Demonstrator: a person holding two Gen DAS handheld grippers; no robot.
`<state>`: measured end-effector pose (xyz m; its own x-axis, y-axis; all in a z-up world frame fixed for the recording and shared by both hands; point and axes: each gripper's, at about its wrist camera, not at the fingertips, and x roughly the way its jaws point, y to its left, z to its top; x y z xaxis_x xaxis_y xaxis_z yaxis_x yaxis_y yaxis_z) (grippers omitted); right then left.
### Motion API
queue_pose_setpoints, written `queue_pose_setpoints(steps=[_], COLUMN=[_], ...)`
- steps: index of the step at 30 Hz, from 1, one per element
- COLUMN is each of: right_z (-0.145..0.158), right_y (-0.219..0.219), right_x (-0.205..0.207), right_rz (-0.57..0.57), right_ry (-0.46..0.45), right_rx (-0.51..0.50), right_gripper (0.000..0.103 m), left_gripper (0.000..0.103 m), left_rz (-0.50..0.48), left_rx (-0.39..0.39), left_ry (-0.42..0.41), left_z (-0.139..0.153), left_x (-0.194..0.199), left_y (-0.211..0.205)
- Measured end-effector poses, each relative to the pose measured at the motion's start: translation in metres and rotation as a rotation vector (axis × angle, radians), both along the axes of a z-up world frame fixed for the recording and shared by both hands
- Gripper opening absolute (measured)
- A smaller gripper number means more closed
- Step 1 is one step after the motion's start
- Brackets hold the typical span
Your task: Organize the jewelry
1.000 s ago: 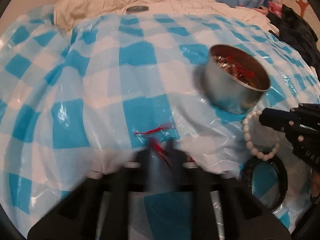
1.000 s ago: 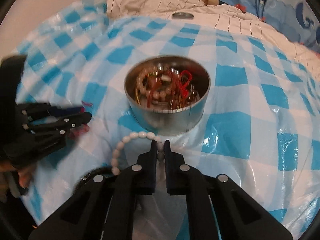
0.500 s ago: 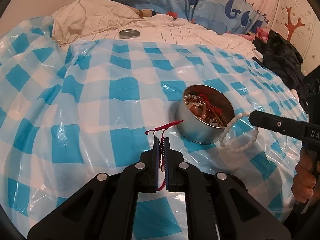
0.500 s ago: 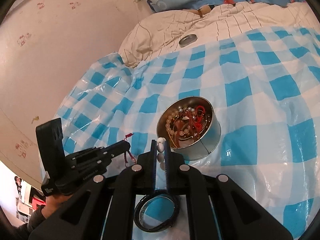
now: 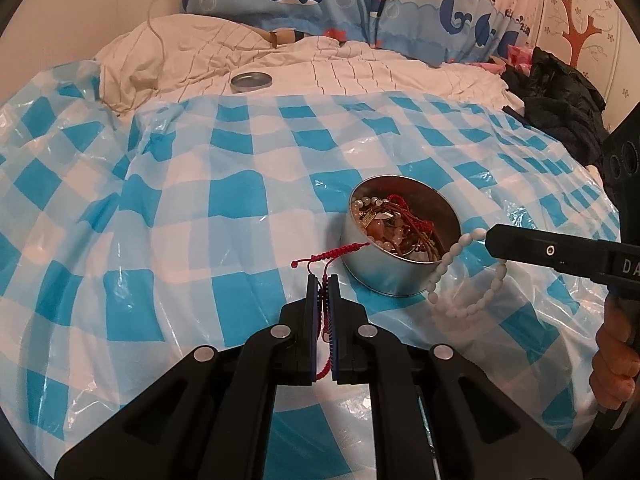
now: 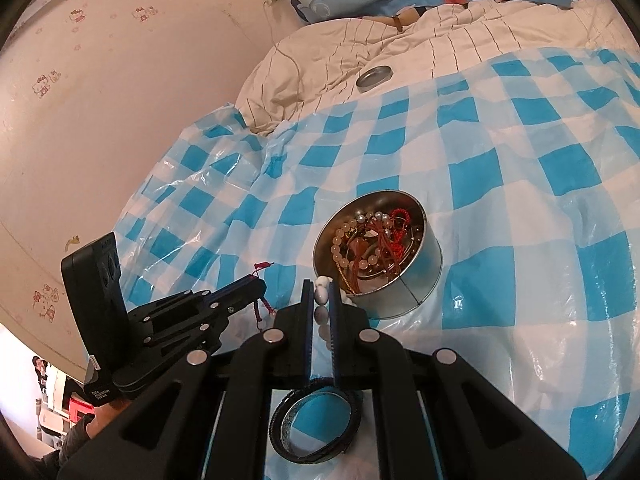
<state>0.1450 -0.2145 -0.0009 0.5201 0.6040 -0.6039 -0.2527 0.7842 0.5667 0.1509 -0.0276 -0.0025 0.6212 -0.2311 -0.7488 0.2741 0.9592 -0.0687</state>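
- My left hand-held gripper (image 5: 323, 280) is clamped on a red braided cord bracelet (image 5: 336, 254), lifted clear of the checked plastic sheet (image 5: 192, 216) on the bed.
- My right hand-held gripper (image 6: 320, 286) pinches a white bead bracelet (image 5: 466, 276), dangling beside the round metal tin (image 5: 394, 276).
- I judge both are raised so they drop into the tin with the other jewelry.
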Motion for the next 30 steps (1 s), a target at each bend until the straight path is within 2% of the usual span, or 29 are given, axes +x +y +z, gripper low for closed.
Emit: queue_pose_setpoints(steps=[12, 21, 30], right_z=[-0.0014, -0.0006, 0.0075], right_y=[0.0036, 0.0053, -0.0030], right_x=[-0.0019, -0.0027, -0.0042], right_rz=[0.007, 0.009, 0.002], right_ry=[0.000, -0.002, -0.023], right_rx=[0.000, 0.004, 0.056], right_gripper=[0.009, 0.009, 0.009], left_gripper=[0.004, 0.004, 0.004], left_rz=[-0.001, -0.003, 0.000], left_rx=[0.043, 0.046, 0.034], left_ry=[-0.022, -0.025, -0.037], left_z=[0.0013, 0.0020, 0.0081], left_x=[-0.0012, -0.0011, 0.0021], left_y=[-0.0049, -0.0066, -0.0101])
